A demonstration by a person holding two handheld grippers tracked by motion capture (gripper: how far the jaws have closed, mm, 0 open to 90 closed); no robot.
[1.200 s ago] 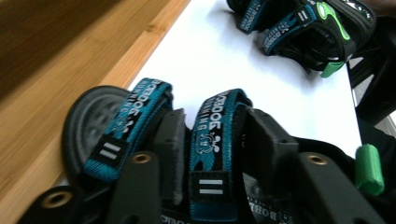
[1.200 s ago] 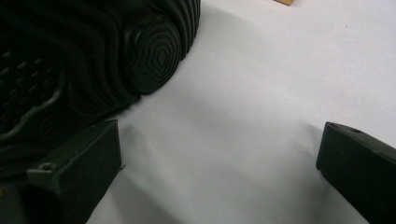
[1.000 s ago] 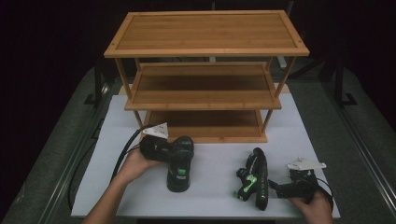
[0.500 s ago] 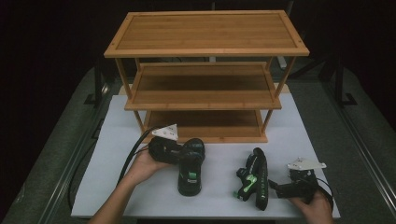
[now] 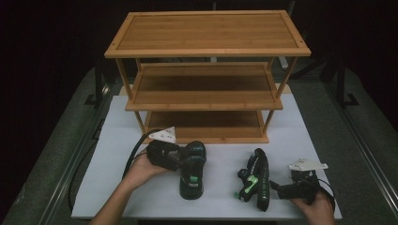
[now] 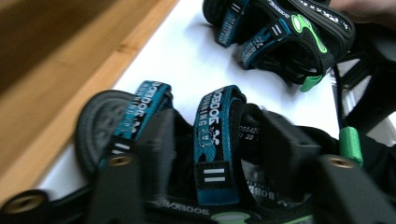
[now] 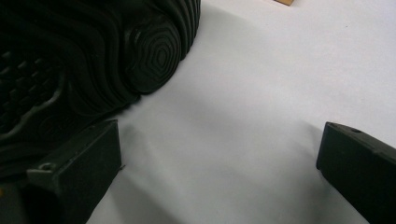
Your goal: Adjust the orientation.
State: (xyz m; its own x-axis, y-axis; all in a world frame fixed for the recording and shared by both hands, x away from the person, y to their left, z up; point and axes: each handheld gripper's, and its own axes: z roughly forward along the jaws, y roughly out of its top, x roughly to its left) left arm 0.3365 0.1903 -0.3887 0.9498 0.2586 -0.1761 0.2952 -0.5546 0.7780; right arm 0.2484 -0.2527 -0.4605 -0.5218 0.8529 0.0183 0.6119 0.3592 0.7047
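A black sandal with teal straps [image 5: 192,177] lies flat on the white table, toe toward me, in front of the bamboo shelf [image 5: 206,101]. My left gripper [image 5: 174,158] is at its heel end. In the left gripper view its jaws [image 6: 219,126] have just been opening and now straddle one teal strap [image 6: 215,135] with a gap on each side. A second black sandal with green trim [image 5: 256,183] lies on its side to the right. My right gripper [image 5: 283,190] rests just right of it, jaws [image 7: 217,135] open over bare table, the ribbed sole [image 7: 93,60] beside the left jaw.
The three-tier bamboo shelf stands at the back of the white table top [image 5: 305,136], all its tiers bare. A black cable [image 5: 133,152] trails left from my left gripper. Dark floor and metal rails flank the table.
My left hand has slid the teal-strapped sandal a little to the right. The right hand and the green-trimmed sandal have stayed put.
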